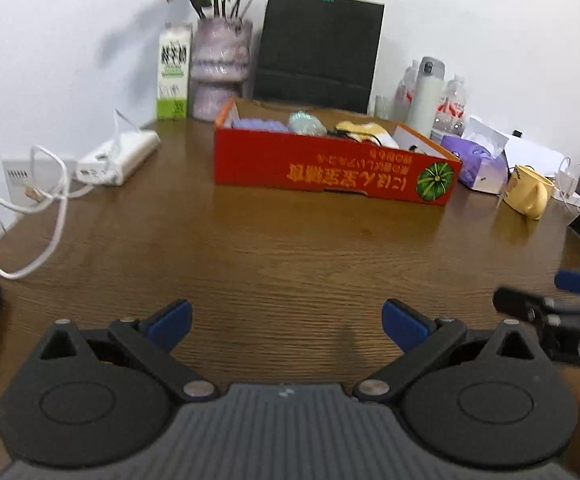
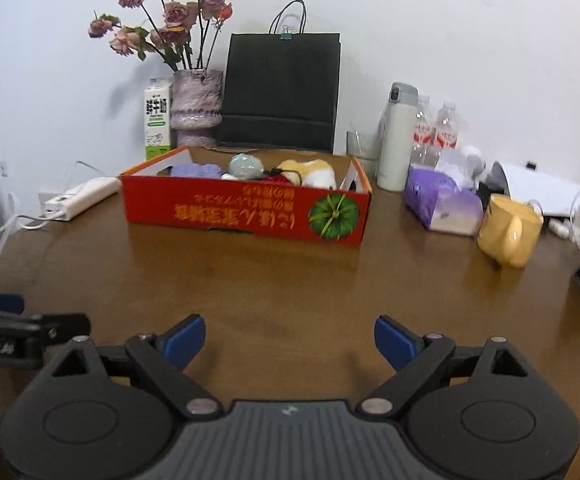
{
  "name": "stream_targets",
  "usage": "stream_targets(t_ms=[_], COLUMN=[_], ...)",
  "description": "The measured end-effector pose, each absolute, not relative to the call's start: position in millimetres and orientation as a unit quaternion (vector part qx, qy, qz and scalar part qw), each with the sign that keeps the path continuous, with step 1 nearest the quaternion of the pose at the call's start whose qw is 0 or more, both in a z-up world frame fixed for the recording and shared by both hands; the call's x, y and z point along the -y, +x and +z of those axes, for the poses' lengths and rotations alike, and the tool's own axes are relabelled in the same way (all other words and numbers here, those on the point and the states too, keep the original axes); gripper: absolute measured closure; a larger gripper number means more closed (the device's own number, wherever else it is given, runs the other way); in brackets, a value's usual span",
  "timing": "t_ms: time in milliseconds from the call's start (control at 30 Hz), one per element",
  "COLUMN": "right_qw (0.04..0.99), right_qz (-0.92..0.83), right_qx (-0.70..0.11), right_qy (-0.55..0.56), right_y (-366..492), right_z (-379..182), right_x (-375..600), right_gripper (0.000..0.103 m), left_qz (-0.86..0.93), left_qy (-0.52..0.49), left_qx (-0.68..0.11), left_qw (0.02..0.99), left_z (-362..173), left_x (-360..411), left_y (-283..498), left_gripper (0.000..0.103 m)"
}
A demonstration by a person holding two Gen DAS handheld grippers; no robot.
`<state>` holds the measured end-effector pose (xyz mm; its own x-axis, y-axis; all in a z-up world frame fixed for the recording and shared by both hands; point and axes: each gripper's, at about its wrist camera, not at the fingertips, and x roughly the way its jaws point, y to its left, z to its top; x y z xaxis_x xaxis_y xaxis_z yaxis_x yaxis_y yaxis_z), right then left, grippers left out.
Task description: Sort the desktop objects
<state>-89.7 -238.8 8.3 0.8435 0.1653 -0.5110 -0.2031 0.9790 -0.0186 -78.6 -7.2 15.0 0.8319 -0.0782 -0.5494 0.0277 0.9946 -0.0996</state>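
A red cardboard box (image 1: 330,172) with orange print stands on the brown wooden desk (image 1: 274,248); it also shows in the right wrist view (image 2: 246,212). Inside lie a purple item (image 2: 195,170), a pale green round item (image 2: 246,166) and a yellow-white plush (image 2: 310,172). My left gripper (image 1: 288,324) is open and empty, low over the near desk. My right gripper (image 2: 290,342) is open and empty too, beside the left one. Each gripper shows at the edge of the other's view.
A yellow mug (image 2: 510,232) lies right of the box, next to a purple tissue pack (image 2: 442,204). A white flask (image 2: 398,136), bottles, a black paper bag (image 2: 280,92), a flower vase (image 2: 196,100) and a milk carton stand behind. A power strip (image 1: 120,158) and cables lie left.
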Motion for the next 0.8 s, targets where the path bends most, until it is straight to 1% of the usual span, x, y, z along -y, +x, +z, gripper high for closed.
stream_targets(t_ms=[133,267,300,333,367,600,800], right_qw=[0.958,0.954,0.953,0.951,0.949,0.939,0.937], right_qz=[0.106,0.091,0.087,0.083,0.081,0.069,0.068], right_qx=[-0.263,-0.279,-0.286,-0.294,-0.299,-0.335,-0.342], right_qy=[-0.038,-0.056,-0.056,-0.054,-0.051,-0.048,-0.015], right_y=[-97.8,-82.1,-77.4,-71.5,-67.4,-34.4,-18.1], right_z=[-0.1,-6.3,-8.1,-10.0,-12.0,-22.8,-26.4], right_x=[231.1,220.9,219.7,218.8,218.6,214.0,217.9], right_gripper=[0.011,0.01,0.008,0.003,0.003,0.0,0.0], left_qz=[-0.045,-0.043,-0.04,-0.031,-0.022,-0.018,-0.004], left_qy=[-0.045,-0.051,-0.053,-0.046,-0.037,0.012,0.005], left_qx=[-0.3,-0.339,-0.346,-0.345,-0.344,-0.356,-0.347], left_qw=[0.952,0.939,0.936,0.937,0.938,0.934,0.938], left_z=[10.3,3.3,2.7,2.0,1.0,-4.6,-7.3], left_x=[9.2,7.9,7.5,8.4,9.7,16.7,17.7], left_y=[-74.8,-56.4,-50.0,-46.9,-44.5,-22.9,-17.5], left_gripper=[0.0,0.0,0.0,0.0,0.0,0.0,0.0])
